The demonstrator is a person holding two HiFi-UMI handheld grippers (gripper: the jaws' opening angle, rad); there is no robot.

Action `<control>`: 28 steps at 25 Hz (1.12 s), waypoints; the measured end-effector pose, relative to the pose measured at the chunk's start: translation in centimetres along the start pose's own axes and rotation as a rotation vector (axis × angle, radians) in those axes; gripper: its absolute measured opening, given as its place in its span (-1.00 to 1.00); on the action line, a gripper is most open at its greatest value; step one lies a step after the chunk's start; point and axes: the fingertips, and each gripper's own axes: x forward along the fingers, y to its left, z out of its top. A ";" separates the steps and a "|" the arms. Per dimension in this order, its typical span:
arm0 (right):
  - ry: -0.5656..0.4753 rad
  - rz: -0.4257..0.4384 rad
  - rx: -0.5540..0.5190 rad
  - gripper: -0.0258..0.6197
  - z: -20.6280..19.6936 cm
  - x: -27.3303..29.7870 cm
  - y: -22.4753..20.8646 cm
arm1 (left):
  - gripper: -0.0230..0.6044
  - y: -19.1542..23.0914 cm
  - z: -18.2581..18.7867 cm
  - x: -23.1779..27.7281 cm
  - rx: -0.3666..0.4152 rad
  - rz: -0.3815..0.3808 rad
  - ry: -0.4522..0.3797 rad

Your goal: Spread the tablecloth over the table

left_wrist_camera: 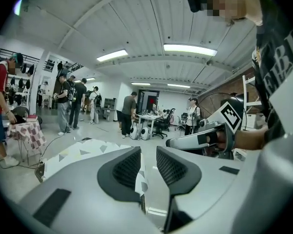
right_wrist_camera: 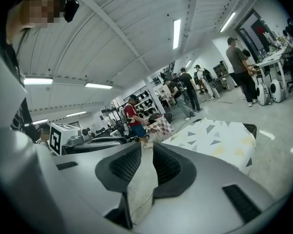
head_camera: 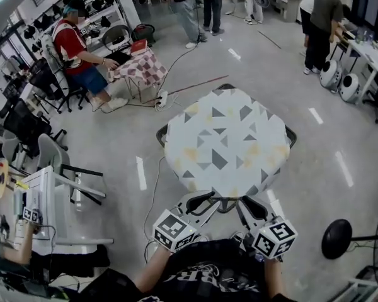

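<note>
Narrowly parted, left tongs and right tongs hold nothing; tablecloth nearly hides table.

Bright, even light falls from ceiling strip lights; their glare streaks the floor. Gripper views bend strongly, corners black, shadows soft.

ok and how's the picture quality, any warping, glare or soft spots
Head view: fisheye curves the room's edges, strip-light reflections streak the floor, and the tablecloth is evenly lit. Left gripper view: strong barrel warp, dark corners, ceiling lights blown out, a mosaic patch top right. Right gripper view: same warp, ceiling lights glaring, little blur.
</note>
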 end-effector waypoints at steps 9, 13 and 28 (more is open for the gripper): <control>0.024 -0.105 -0.011 -0.77 -1.9 -0.8 3.9 | -0.72 -1.1 -1.3 -3.2 -0.040 -0.122 -0.012; -0.011 -0.134 0.008 -0.79 -2.5 -1.6 5.0 | -0.73 -2.3 -1.7 -4.2 -0.027 -0.184 -0.009; -0.072 -0.159 0.020 -0.87 -4.7 -2.7 8.3 | -0.75 -5.3 -3.1 -6.9 0.026 -0.289 -0.010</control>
